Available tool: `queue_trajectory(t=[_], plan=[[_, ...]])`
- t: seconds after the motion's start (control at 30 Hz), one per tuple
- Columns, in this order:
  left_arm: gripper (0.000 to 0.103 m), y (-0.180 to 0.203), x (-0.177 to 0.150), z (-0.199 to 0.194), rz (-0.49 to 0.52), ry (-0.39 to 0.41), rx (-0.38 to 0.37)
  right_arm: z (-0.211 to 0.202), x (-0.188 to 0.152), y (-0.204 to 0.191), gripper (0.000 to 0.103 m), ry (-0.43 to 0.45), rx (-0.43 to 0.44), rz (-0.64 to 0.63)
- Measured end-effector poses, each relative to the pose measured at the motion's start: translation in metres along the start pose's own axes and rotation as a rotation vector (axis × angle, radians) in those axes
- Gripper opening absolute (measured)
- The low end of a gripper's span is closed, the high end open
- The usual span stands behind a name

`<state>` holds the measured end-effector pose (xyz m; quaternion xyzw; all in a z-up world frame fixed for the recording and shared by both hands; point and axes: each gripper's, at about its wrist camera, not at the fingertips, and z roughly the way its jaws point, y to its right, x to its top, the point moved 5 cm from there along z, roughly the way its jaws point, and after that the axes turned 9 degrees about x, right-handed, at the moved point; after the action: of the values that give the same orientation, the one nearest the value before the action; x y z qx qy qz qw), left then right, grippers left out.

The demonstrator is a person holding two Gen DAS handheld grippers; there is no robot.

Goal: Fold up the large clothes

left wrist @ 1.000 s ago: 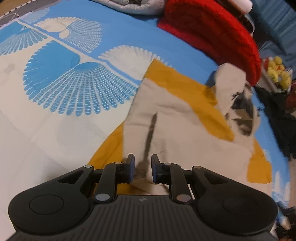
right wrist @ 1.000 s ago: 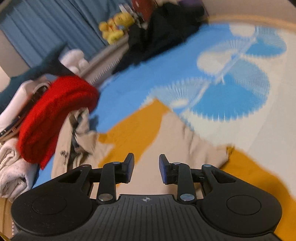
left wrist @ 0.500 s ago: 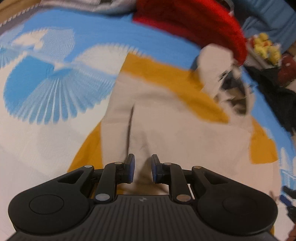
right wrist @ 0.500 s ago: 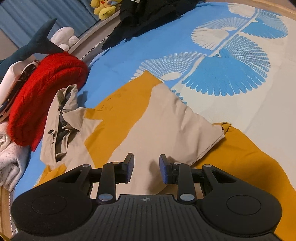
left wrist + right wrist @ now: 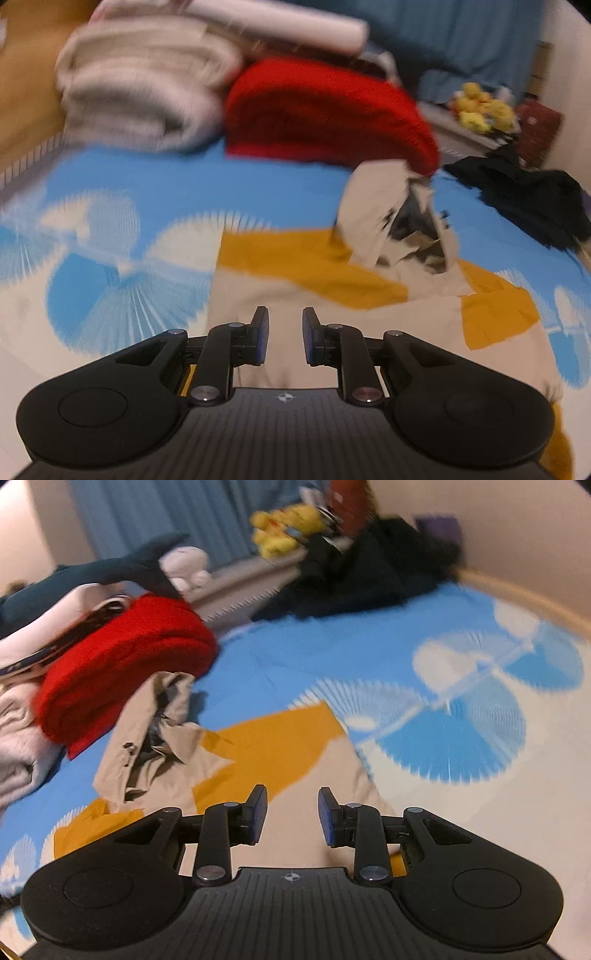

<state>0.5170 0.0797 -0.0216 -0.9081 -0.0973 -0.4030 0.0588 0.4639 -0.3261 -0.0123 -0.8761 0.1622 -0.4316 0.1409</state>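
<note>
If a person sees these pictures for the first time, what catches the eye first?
Probably the beige-and-mustard jacket spread on the blue bedsheet with white fan prints, its collar end rumpled. Behind it a folded bright red knit lies beside pale folded clothes. In front, both black grippers, left and right, are open.

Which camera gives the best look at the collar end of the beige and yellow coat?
The right wrist view: the coat's collar lies open and fairly sharp there, its dark lining and small fastenings showing. The left wrist view also has the collar, but motion-blurred, so only torn-looking beige and dark patches show.
</note>
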Motion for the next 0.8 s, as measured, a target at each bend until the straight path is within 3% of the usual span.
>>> queue_trajectory(t=[0.1, 0.23, 0.4, 0.5, 0.6, 0.7, 0.8], plan=[[0.023, -0.001, 0.013, -0.036, 0.089, 0.086, 0.003, -0.010, 0.006, -0.006, 0.032, 0.014, 0.003, -0.086], [0.023, 0.000, 0.043, -0.057, 0.101, 0.068, -0.028, -0.018, 0.010, -0.005, 0.032, 0.010, 0.024, -0.119], [0.023, 0.032, 0.124, -0.048, 0.108, 0.065, -0.097, -0.019, 0.013, 0.003, 0.032, 0.012, 0.018, -0.101], [0.023, 0.065, 0.175, -0.016, 0.104, 0.052, -0.103, -0.018, 0.016, 0.007, 0.028, 0.019, 0.015, -0.081], [0.023, 0.099, 0.207, 0.032, 0.088, 0.011, -0.104, -0.016, 0.019, 0.010, 0.010, 0.031, 0.025, -0.066], [0.023, 0.137, 0.214, 0.100, 0.068, -0.057, -0.101, -0.011, 0.018, 0.013, 0.008, 0.028, 0.026, -0.047], [0.023, 0.175, 0.199, 0.167, 0.071, -0.149, -0.093, -0.002, 0.015, 0.012, 0.008, 0.005, 0.029, -0.052]])
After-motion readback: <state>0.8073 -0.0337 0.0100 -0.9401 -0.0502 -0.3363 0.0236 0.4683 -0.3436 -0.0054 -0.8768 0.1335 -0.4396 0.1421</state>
